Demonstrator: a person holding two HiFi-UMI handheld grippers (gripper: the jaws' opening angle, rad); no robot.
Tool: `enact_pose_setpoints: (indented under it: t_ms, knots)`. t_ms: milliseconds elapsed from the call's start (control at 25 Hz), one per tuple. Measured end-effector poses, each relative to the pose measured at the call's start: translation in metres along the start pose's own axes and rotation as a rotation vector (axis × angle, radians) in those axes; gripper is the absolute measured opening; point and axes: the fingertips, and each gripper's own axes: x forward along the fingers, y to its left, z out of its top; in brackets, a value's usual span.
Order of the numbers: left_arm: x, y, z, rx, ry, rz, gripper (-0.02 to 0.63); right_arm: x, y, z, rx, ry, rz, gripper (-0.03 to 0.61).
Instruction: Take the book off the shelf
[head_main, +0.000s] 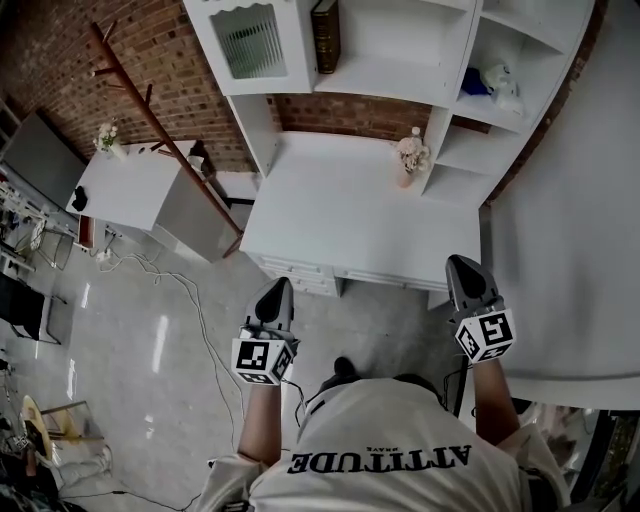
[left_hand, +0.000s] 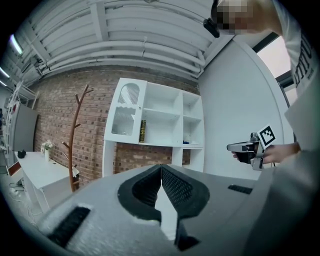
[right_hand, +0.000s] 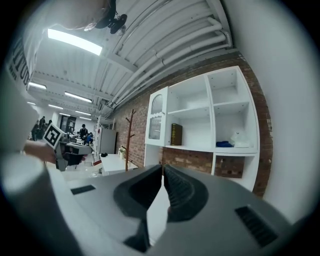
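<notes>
Shelf (head_main: 400, 72) over desk (head_main: 330, 215), top centre of the frame.
The book (head_main: 325, 35) stands in the shelf's middle compartment, right of a door (head_main: 247, 40); a vase (head_main: 408, 160) on the desk's right end; a coat rack (head_main: 150, 120) and side table (head_main: 125, 185) to the left.

A white shelf (head_main: 400, 75) holds an upright dark book (head_main: 325, 35) at left and a blue item (head_main: 476, 82) at right; flowers (head_main: 409, 155) stand on the surface (head_main: 340, 210) below.
</notes>
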Motion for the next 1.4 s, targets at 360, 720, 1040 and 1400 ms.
enact_pose_setpoints:
  t_ms: [360, 720, 1040, 1400]
  knots:
    - [0.008, 0.038, -0.003, -0.008, 0.011, -0.032, 0.026, 0.026, 0.025, 0.004, -0.017, 0.007, -0.025, 0.032]
    - [0.018, 0.044, -0.006, -0.018, 0.021, -0.031, 0.026, 0.04, 0.019, 0.002, -0.017, 0.026, -0.03, 0.032]
    - [0.043, 0.05, -0.001, -0.001, -0.009, -0.012, 0.026, 0.085, 0.005, 0.001, -0.006, 0.01, 0.021, 0.032]
    - [0.097, 0.068, 0.015, 0.001, -0.014, 0.056, 0.026, 0.155, -0.034, 0.013, -0.031, -0.017, 0.08, 0.032]
